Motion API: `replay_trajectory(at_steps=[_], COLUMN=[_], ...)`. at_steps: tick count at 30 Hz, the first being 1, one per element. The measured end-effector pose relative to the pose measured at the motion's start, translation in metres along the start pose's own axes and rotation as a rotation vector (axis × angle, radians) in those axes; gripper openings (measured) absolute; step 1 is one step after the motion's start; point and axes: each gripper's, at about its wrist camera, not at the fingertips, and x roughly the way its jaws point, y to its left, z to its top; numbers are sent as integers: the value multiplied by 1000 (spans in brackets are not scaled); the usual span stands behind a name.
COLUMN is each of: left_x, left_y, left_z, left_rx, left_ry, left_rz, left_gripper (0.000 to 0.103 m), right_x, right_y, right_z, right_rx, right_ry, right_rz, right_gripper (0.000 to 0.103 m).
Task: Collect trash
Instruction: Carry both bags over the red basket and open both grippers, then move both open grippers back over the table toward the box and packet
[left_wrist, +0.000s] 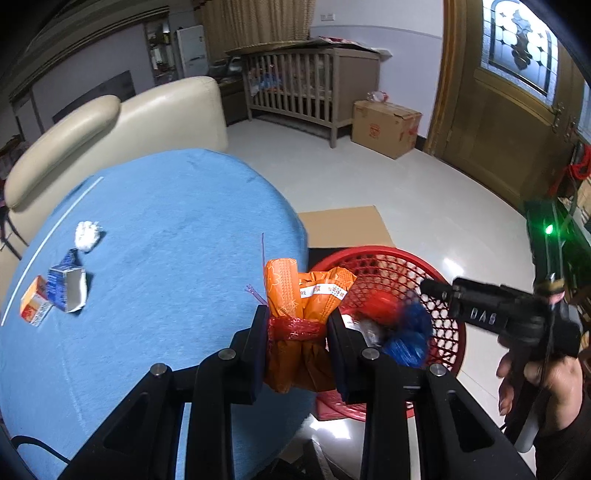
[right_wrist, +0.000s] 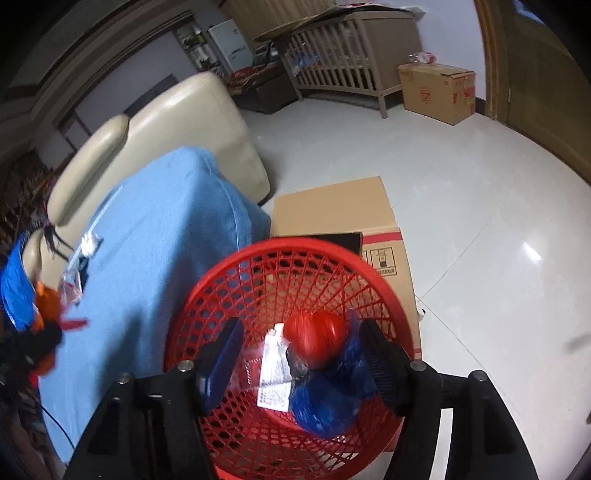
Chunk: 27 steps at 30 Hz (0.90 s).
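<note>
Left gripper (left_wrist: 297, 326) clamps the orange wrapper (left_wrist: 306, 295) at the blue table's (left_wrist: 166, 229) edge. Right gripper (right_wrist: 299, 356) gapes over the red basket (right_wrist: 258, 254); blue-red wrapper (right_wrist: 325, 369) lies loose between its fingers.

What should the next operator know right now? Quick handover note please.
Left hand-held gripper: shut on an orange wrapper, held at the edge of the blue table, near the red basket.
Right hand-held gripper: open above the basket; a red and blue wrapper sits between its fingers, seemingly released.
Done: white paper lies in the basket.
Left: drop the orange wrapper in, then collect the white wad, silver carton and small orange box from the table.
</note>
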Motion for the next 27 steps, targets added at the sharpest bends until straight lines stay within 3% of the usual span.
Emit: replay_trajectory(at_steps=[14,15,18,23,27], left_x=[39,41,48,44,30], left_y=[-51,-51,-54,-41,-12], left_z=[5,5,7,9,11], left_rx=[92,92,92,53,-14], left_ry=[96,103,124,141,110], left_rz=[-108,-115,-116,-159,-140], left_gripper=[35,40,78,79,79], right_x=[-55,-58,-65,-70,-68], right_y=[-28,-29,-33,-31,-22], right_z=[11,13,16,20,22], right_rx=[117,123,138,147,129], right_ry=[-136,-144,-163,-178,-175], right_rz=[33,34,44,52,61], right_gripper=[71,71,71,71,71])
